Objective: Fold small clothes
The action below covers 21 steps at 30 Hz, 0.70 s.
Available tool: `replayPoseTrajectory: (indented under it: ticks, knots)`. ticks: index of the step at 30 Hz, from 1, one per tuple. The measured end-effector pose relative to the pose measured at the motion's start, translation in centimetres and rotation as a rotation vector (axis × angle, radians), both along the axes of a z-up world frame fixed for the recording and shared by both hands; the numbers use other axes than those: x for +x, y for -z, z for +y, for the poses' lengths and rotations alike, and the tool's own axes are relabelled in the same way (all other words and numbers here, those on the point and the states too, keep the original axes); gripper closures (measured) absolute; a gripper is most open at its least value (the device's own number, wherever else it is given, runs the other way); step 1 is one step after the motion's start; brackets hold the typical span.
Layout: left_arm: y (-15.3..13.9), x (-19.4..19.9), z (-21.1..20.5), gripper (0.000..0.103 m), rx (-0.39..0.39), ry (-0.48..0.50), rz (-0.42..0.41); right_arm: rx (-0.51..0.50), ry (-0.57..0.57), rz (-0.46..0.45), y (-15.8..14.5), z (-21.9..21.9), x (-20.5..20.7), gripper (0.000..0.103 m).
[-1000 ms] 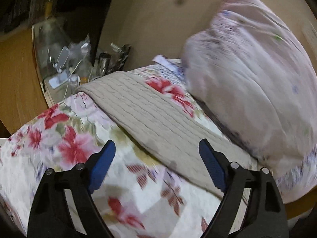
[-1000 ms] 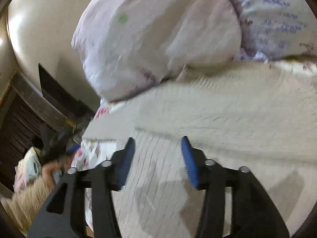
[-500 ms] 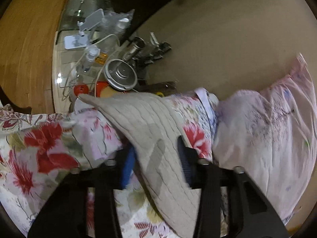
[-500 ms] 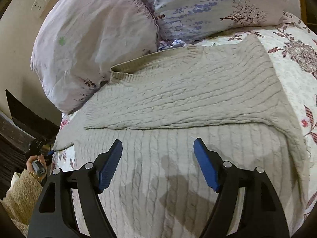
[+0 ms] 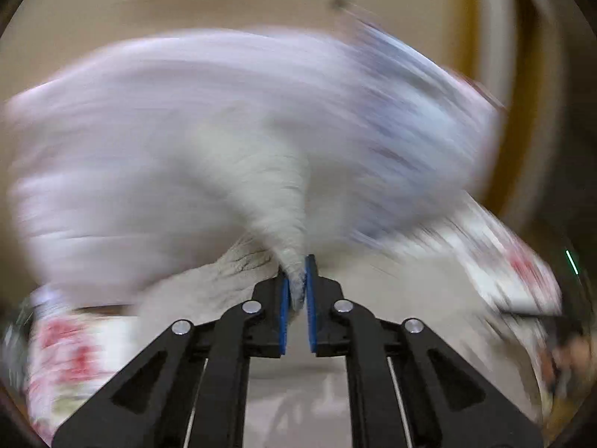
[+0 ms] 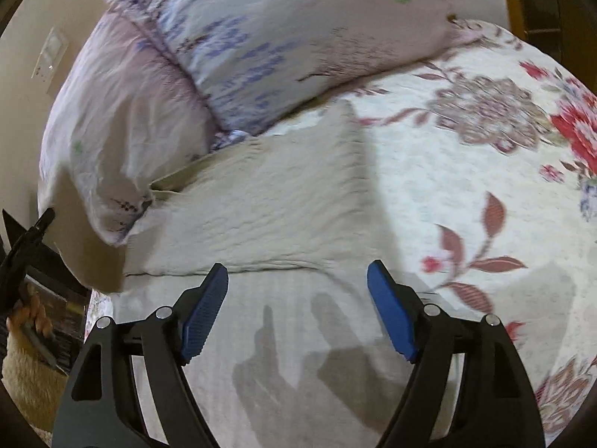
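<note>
Two hand-held grippers are at work, and they differ sharply. The left hand-held gripper [image 5: 296, 283] has its blue pads pressed together on a bunched tip of the sweater [image 5: 276, 201], which rises from the pinch in a tapering cone. That whole view is streaked with blur, so how much knit sits between the pads is hard to judge; it looks like only a narrow point. The right hand-held gripper [image 6: 298, 313] is spread wide and holds nothing, hovering just above the near part of the sweater [image 6: 276, 194], its shadow falling on the knit below.

The sweater lies flat on the bed [image 6: 466, 171], already doubled over once across its far part, with a fold edge running left to right just beyond the right pads. Its far left edge touches the pillows [image 6: 224, 44], which lean over the far side of the bed.

The risks, as I judge them, start at that small pinch. A thin bite on loose cable knit could slip out during a fast swing, dropping the piece short of its mark. Pulling hard from one point could also drag the flat layers, skewing the fold already made, since the right side pins nothing down. The lifted cloth might also catch on the left pillow and land creased.
</note>
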<state>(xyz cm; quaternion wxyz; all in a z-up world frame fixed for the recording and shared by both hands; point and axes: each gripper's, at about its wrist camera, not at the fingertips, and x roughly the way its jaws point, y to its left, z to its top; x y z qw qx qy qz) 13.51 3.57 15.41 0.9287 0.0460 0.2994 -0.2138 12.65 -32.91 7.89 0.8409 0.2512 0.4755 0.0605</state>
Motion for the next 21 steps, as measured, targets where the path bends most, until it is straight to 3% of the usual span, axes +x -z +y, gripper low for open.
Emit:
replayPoseTrajectory:
  ticks: [2, 3, 4, 5, 7, 9, 12, 13, 14, 15, 17, 21]
  knots:
    - [3.2, -2.1, -5.4, 0.089, 0.091, 0.128, 0.066, 0.000, 0.002, 0.021, 0.5, -0.9, -0.4, 0.024]
    - [4.1, -2.9, -5.8, 0.087, 0.109, 0.124, 0.078, 0.001, 0.005, 0.022, 0.5, -1.4, -0.7, 0.024]
    - [5.0, -3.6, -5.4, 0.077, 0.111, 0.100, 0.098, -0.003, 0.008, 0.019, 0.3, -1.8, -1.2, 0.024]
    - [5.7, -4.3, -4.0, 0.068, 0.097, 0.052, 0.121, -0.018, 0.014, 0.018, 0.1, -2.6, -2.1, 0.024]
    - [6.7, -6.0, 0.1, 0.037, 0.046, -0.108, 0.158, -0.024, 0.024, 0.032, 0.2, -3.6, -3.3, 0.024]
    - [7.8, -7.4, 4.5, 0.032, 0.009, -0.247, 0.217, 0.006, 0.036, 0.075, 0.7, -4.9, -4.9, 0.028]
    - [9.9, -9.5, 8.7, 0.032, -0.016, -0.374, 0.339, 0.079, 0.016, 0.149, 2.3, -5.8, -7.4, 0.043]
    - [10.6, -10.3, 10.2, 0.033, -0.036, -0.401, 0.385, 0.101, -0.002, 0.168, 2.7, -5.7, -8.0, 0.043]
    - [10.8, -10.7, 10.8, 0.034, -0.057, -0.403, 0.406, 0.125, -0.030, 0.165, 2.7, -5.5, -9.1, 0.048]
    - [11.5, -11.8, 11.5, 0.035, -0.110, -0.396, 0.447, 0.159, -0.056, 0.180, 2.9, -5.3, -9.7, 0.062]
    - [12.4, -13.3, 11.9, 0.049, -0.192, -0.375, 0.501, 0.267, -0.116, 0.232, 3.8, -4.5, -11.3, 0.070]
    - [12.9, -16.9, 11.1, 0.057, -0.282, -0.348, 0.543, 0.430, -0.207, 0.310, 5.3, -2.9, -14.7, 0.085]
